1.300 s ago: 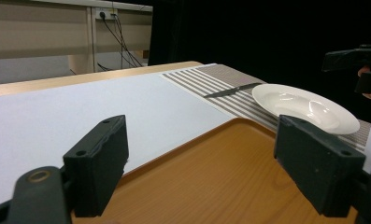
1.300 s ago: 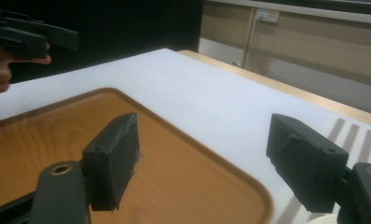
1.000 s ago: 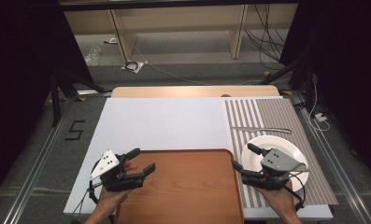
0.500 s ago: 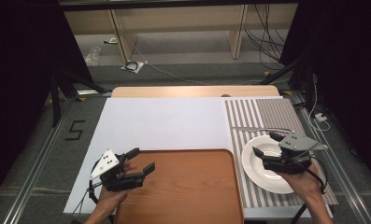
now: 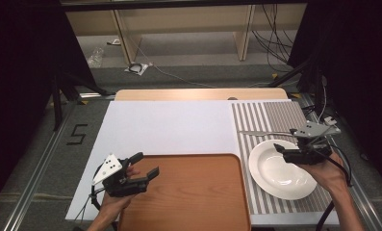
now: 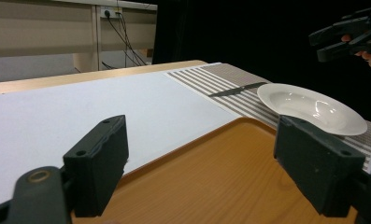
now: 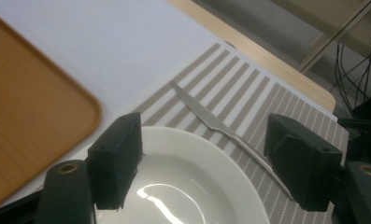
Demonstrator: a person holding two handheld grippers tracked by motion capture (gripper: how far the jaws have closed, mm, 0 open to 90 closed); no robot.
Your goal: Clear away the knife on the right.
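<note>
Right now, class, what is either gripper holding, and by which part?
Nothing. The left gripper stands open over the tray; the right gripper stands open above the plate.

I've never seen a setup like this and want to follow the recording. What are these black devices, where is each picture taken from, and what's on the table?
A person holds a hand-operated left gripper and right gripper. One camera looks down from above; the other two ride on the grippers, looking along their jaws. On the table lie a wooden tray, a striped mat, a white plate and a knife beside the plate. Both grippers stand open and hold nothing; the right hangs above the plate.
</note>
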